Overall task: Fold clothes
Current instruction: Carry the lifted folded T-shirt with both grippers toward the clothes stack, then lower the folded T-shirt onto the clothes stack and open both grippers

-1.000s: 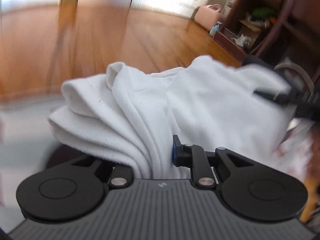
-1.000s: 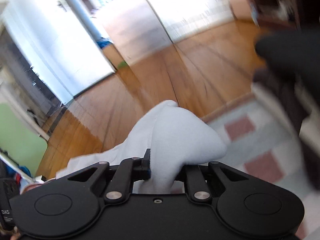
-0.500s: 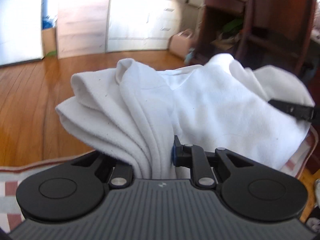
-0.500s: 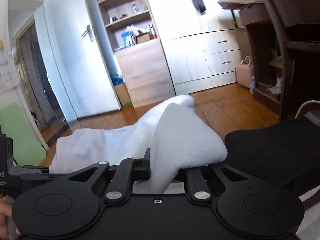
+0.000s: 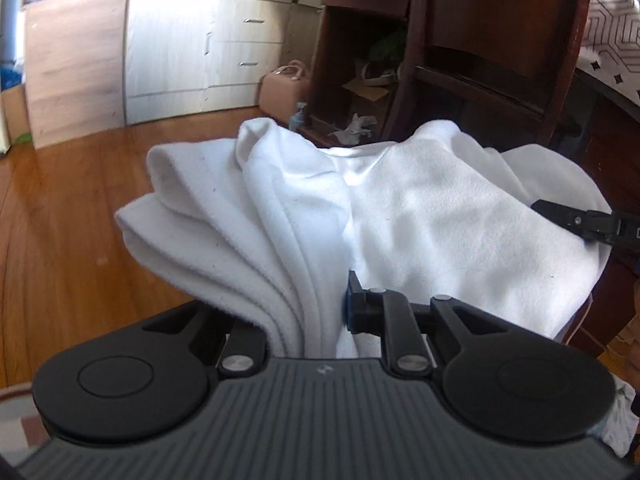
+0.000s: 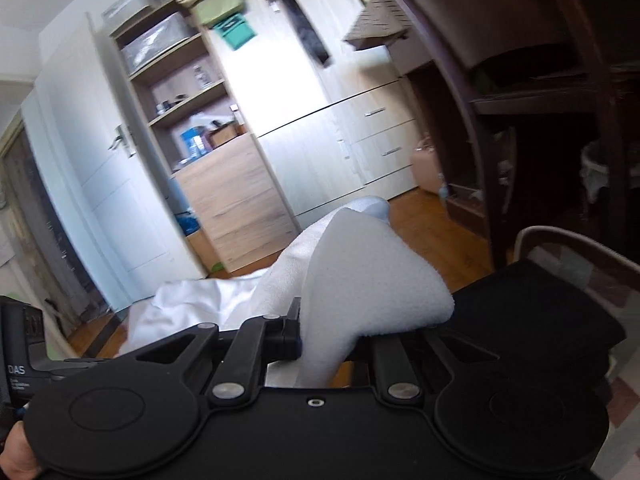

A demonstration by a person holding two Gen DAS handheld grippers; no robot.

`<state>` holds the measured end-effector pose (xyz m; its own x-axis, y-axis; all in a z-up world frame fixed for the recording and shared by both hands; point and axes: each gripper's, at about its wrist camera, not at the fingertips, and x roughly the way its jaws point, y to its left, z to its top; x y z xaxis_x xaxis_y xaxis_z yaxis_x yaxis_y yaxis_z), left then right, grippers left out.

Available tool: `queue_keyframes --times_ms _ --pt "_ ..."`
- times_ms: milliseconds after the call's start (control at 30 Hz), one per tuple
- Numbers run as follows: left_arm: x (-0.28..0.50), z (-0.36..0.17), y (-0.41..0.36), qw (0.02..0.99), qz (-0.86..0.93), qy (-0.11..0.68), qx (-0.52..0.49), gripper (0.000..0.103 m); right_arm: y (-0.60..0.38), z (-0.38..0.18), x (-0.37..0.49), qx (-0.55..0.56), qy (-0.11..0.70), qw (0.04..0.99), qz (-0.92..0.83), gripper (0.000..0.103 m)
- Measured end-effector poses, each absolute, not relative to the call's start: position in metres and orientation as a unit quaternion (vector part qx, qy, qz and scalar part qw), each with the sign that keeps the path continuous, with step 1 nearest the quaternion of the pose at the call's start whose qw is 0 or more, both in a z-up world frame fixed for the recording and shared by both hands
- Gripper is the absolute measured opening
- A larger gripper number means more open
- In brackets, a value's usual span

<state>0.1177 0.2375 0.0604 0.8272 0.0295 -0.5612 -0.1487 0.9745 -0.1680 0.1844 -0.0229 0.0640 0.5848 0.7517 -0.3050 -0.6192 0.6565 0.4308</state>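
Item: white garment [image 5: 420,216], soft napped fleece, thick and matte, held clear of the floor between two grippers.

Left end: left gripper [image 5: 320,316], jaws pressed together on a bunch of several layers; rolled edges fan out leftward from the pinch in rounded pleats. Below and to the left, glossy wooden floor [image 5: 60,220]; a strip of patterned rug at the bottom corner.

Span: the cloth's long axis runs from the left gripper across to the right one, sagging slightly between them; each hand has its own end, neither nearer the middle.

Right end: right gripper [image 6: 324,336], jaws pinching a single rounded flap that stands up as a blunt peak. Just right of it, a black cushioned seat [image 6: 540,312], smooth, matte.

Judgement: cloth is lifted and spread, ready to be laid flat or doubled.
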Motion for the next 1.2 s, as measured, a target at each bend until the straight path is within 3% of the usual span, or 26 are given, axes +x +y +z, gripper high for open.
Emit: queue_keyframes --times_ms 333,500,633,833,933,1033,1100,1133,1200 --pt "0.222 0.046 0.199 0.940 0.011 0.338 -0.032 0.016 -0.061 0.008 0.273 0.147 0.257 0.896 0.331 0.015" --pt "0.241 0.047 0.187 0.945 -0.018 0.327 -0.023 0.016 -0.093 -0.001 0.290 0.201 0.223 0.897 0.324 0.015" --pt "0.262 0.028 0.195 0.945 -0.040 0.317 -0.075 0.021 -0.104 -0.016 0.313 0.179 0.212 0.907 0.317 0.015" --pt "0.291 -0.054 0.221 0.913 -0.012 0.381 -0.143 0.025 -0.111 -0.090 0.354 0.224 0.285 0.887 0.286 0.015" --pt "0.273 -0.056 0.224 0.917 -0.010 0.369 -0.151 0.025 -0.112 -0.099 0.352 0.224 0.280 0.891 0.279 0.014" --pt "0.262 -0.050 0.219 0.920 0.008 0.365 -0.142 0.031 -0.107 -0.096 0.349 0.193 0.278 0.901 0.273 0.015" --pt "0.256 -0.052 0.215 0.923 0.030 0.365 -0.122 0.048 -0.103 -0.088 0.348 0.153 0.276 0.912 0.263 0.022" --pt "0.255 -0.052 0.212 0.925 0.042 0.364 -0.101 0.051 -0.103 -0.085 0.348 0.137 0.276 0.918 0.251 0.029" --pt "0.265 -0.046 0.206 0.929 0.057 0.364 -0.047 0.061 -0.105 -0.077 0.344 0.121 0.276 0.925 0.230 0.032"
